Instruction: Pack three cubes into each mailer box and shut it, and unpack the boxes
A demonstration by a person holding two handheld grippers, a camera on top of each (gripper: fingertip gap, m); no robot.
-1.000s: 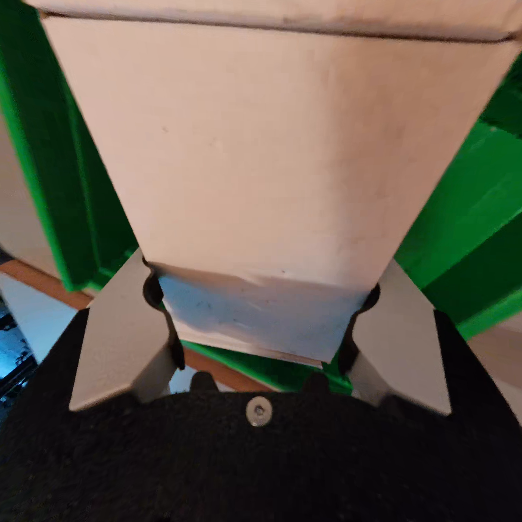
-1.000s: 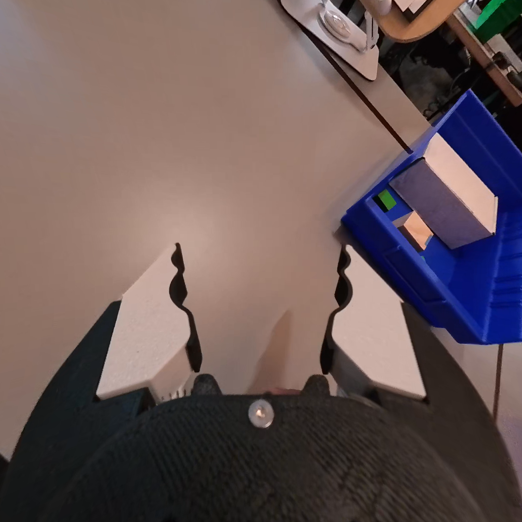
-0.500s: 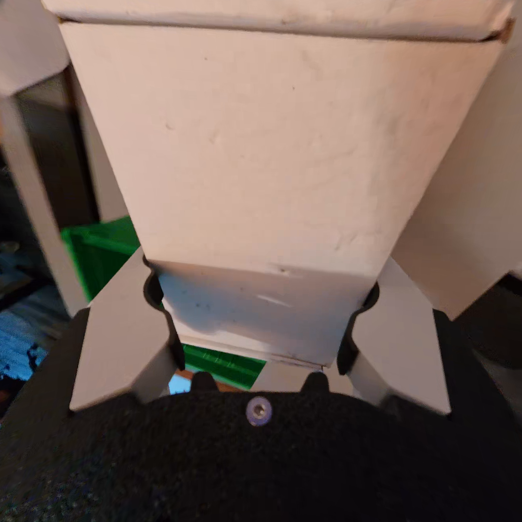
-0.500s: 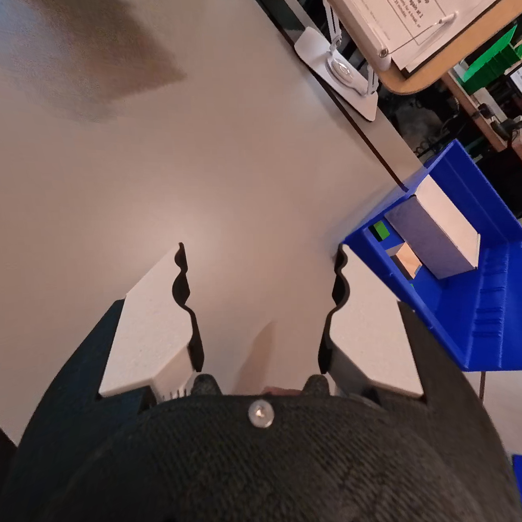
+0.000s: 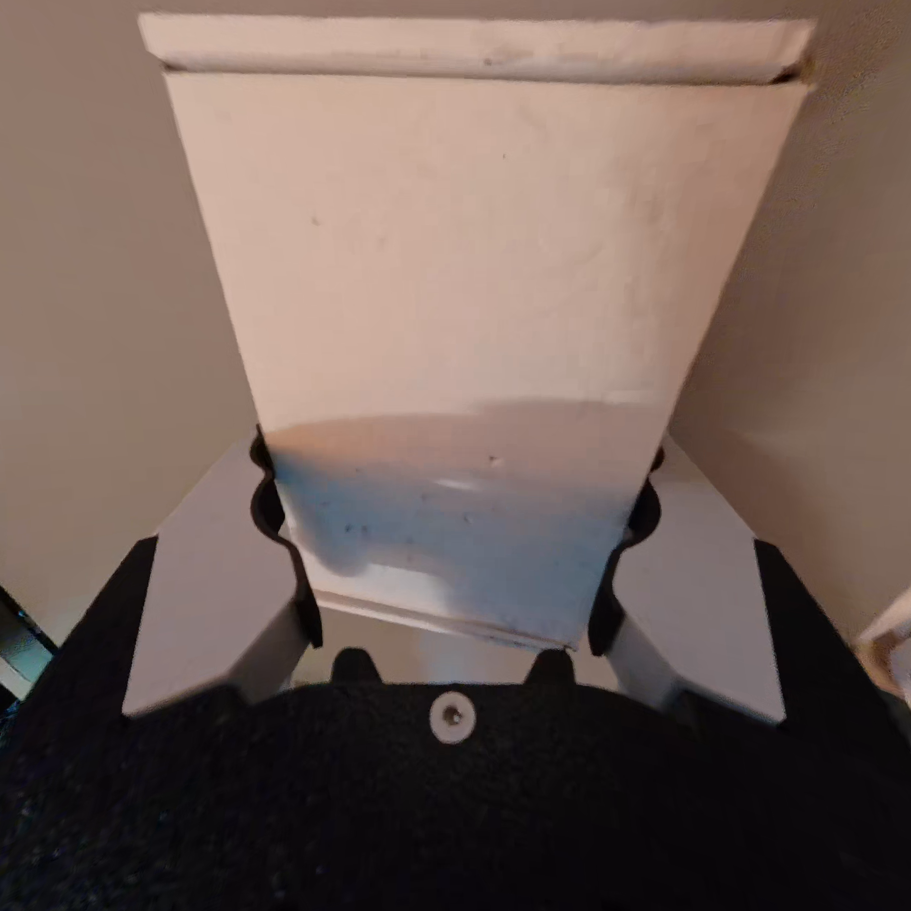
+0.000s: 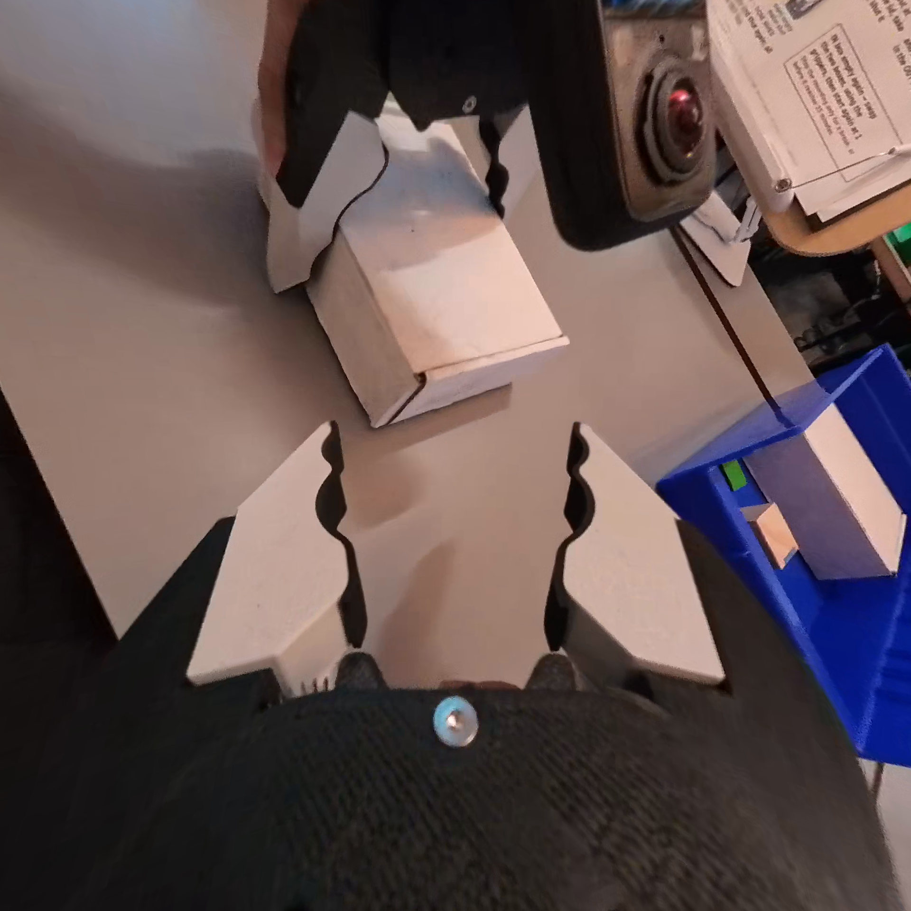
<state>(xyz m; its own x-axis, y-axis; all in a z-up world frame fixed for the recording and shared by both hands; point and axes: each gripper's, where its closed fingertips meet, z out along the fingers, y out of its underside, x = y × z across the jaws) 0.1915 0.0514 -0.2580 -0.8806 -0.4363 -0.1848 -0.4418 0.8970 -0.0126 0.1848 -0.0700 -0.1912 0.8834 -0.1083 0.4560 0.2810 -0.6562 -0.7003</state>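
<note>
The left hand-held gripper [image 5: 456, 537] is gripping a closed white box [image 5: 443, 276] at frame center over the table [image 6: 123, 345], while the right hand-held gripper [image 6: 453, 532] is gaping empty below it.

Two white cardboard mailer boxes show: one closed [image 6: 434, 296] on the grey table, one [image 6: 838, 508] leaning inside the single blue plastic bin [image 6: 813, 641]. In that bin sit two small cubes, one green [image 6: 733, 475], one tan [image 6: 774, 540]. One clipboard of papers [image 6: 808, 98] lies beyond.
</note>
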